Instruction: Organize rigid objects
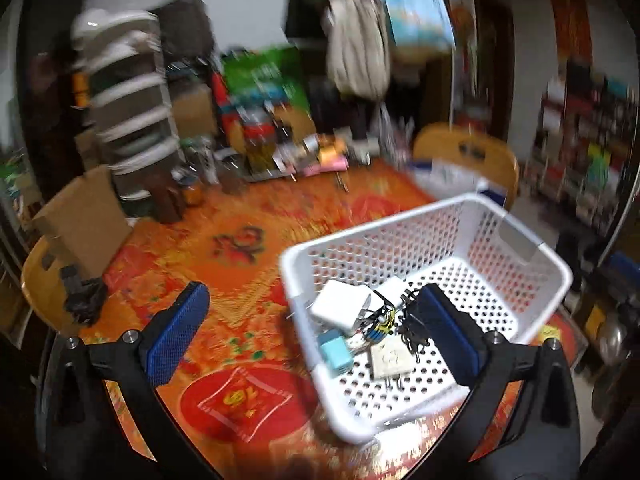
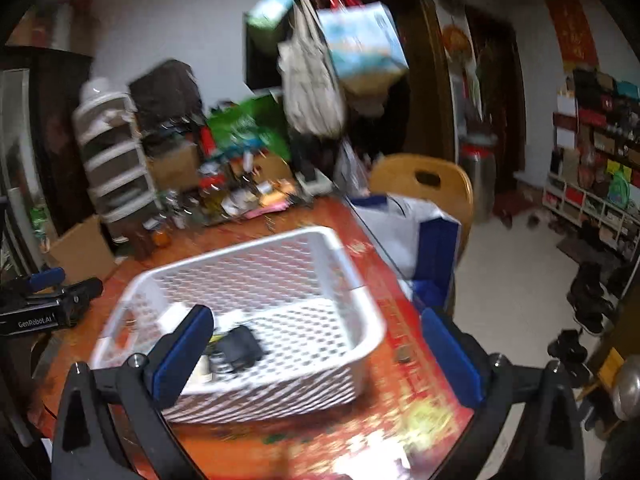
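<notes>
A white perforated basket (image 1: pixel 532 256) stands on the red and orange tablecloth (image 1: pixel 240 240). Inside it lie a white charger (image 1: pixel 340 304), a pale blue plug (image 1: pixel 334 354), a white socket plate (image 1: pixel 390 360) and a tangle of small dark parts (image 1: pixel 408 320). My left gripper (image 1: pixel 310 330) is open above the basket's near left rim, with nothing between its blue pads (image 1: pixel 176 332). In the right wrist view the same basket (image 2: pixel 352 280) holds a black adapter (image 2: pixel 240 346) and white pieces. My right gripper (image 2: pixel 316 354) stands open over the basket's near edge, empty.
Clutter of jars, boxes and a striped drawer tower (image 1: pixel 128 112) lines the table's far side. A cardboard box (image 1: pixel 84 220) sits at the left edge. A wooden chair (image 2: pixel 424 184) with a blue-and-white bag (image 2: pixel 416 236) stands past the table's right edge. Bags hang overhead.
</notes>
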Motion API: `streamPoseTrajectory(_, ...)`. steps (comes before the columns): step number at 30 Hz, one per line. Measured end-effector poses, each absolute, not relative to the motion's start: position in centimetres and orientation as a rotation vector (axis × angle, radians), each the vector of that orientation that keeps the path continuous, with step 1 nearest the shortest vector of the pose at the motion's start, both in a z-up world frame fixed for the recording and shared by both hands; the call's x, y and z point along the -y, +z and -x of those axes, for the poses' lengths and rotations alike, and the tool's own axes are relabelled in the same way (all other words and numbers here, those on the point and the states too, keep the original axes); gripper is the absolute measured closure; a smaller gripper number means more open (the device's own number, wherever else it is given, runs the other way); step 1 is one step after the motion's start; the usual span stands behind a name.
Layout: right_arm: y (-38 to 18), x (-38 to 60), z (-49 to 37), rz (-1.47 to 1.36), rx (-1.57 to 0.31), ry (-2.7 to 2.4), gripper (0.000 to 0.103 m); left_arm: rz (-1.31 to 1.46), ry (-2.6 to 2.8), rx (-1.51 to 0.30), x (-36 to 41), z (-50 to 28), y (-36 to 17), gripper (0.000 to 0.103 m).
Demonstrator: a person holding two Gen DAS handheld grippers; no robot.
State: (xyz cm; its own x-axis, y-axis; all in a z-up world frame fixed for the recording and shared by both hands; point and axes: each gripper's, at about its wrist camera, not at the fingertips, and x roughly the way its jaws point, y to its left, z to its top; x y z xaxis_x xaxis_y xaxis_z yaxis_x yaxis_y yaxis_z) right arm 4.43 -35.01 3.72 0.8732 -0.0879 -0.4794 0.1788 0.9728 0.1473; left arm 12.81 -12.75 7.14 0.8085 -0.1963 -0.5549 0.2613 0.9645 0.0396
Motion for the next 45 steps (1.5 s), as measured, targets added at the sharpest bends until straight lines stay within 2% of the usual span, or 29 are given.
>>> streamPoseTrajectory(7, 5.6, 26.3, 2.8, -0.09, -0.504, -0.032, 0.0, -0.043, -0.234, -0.524, 6.4, -1.1, 6.9, 0.0)
streamPoseTrajectory(13, 7.1, 22.8, 6.5, -0.006, -0.491, -0.016, 0.0, -0.067, -0.266, -0.495, 7.6, 3.6, 7.4, 0.0)
streamPoseTrajectory(21, 5.7, 24.4, 3.9, -0.017, -0.567, -0.013, 0.0, -0.083, -0.246, -0.565, 10.8, 0.7, 5.8, 0.0)
streamPoseTrajectory(45, 4.9, 24.7, 3.3, -0.017, -0.589, 0.007, 0.0, -0.076, -0.231, -0.59, 10.7, -0.6, 5.1, 0.0)
